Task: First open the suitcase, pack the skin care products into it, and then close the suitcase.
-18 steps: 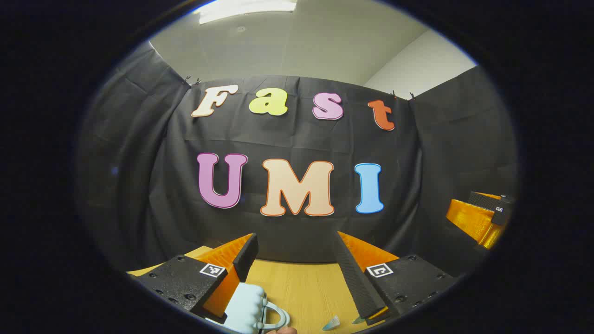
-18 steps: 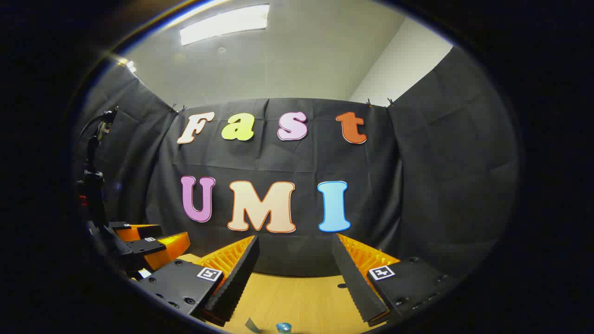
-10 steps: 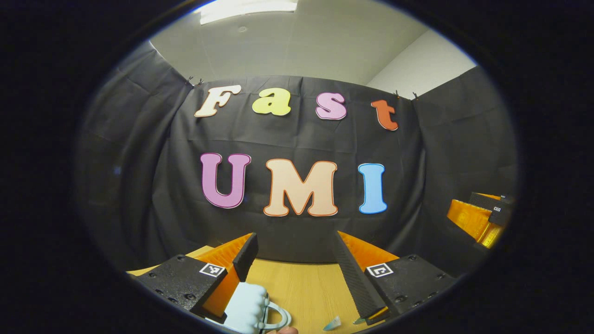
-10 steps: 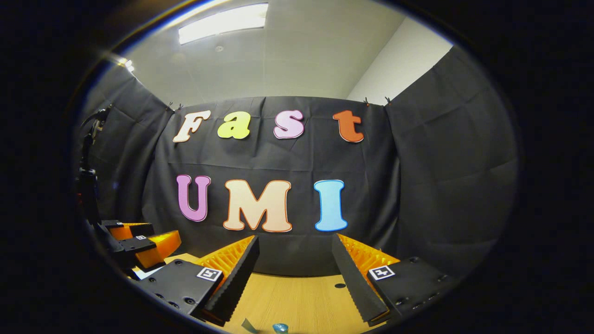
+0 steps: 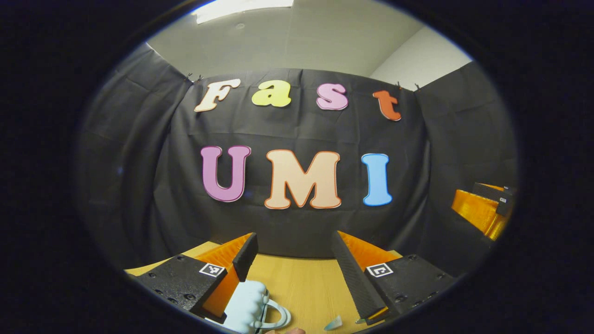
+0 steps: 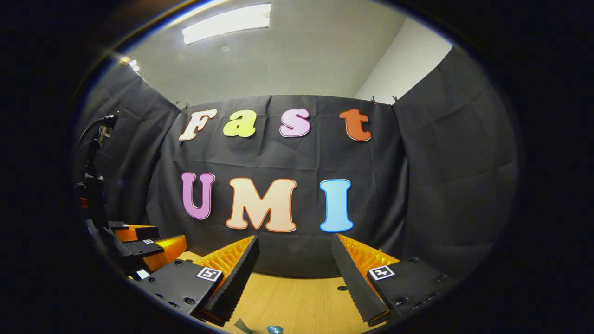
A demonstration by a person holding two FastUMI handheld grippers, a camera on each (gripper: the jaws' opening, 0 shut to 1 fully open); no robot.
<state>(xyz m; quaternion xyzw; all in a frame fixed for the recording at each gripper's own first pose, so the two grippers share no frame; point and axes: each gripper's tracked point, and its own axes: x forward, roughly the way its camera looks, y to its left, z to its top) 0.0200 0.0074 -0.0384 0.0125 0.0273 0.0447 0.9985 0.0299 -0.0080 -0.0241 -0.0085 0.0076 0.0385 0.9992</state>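
Pale blue ribbed suitcase (image 5: pixel 248 307) with looped handle low in left gripper view, just beside and below left gripper (image 5: pixel 294 253)'s own left finger (image 5: pixel 244 255), not clamped. Jaws spread wide, nothing between. Small clear skin care piece (image 5: pixel 333 323) on wooden table (image 5: pixel 301 287) near the other finger. Right gripper (image 6: pixel 295 255) likewise spread wide and empty above table; small blue-capped item (image 6: pixel 274 329) at bottom edge. Farther off: black cloth wall (image 6: pixel 441 185), ceiling light (image 6: pixel 227 28).
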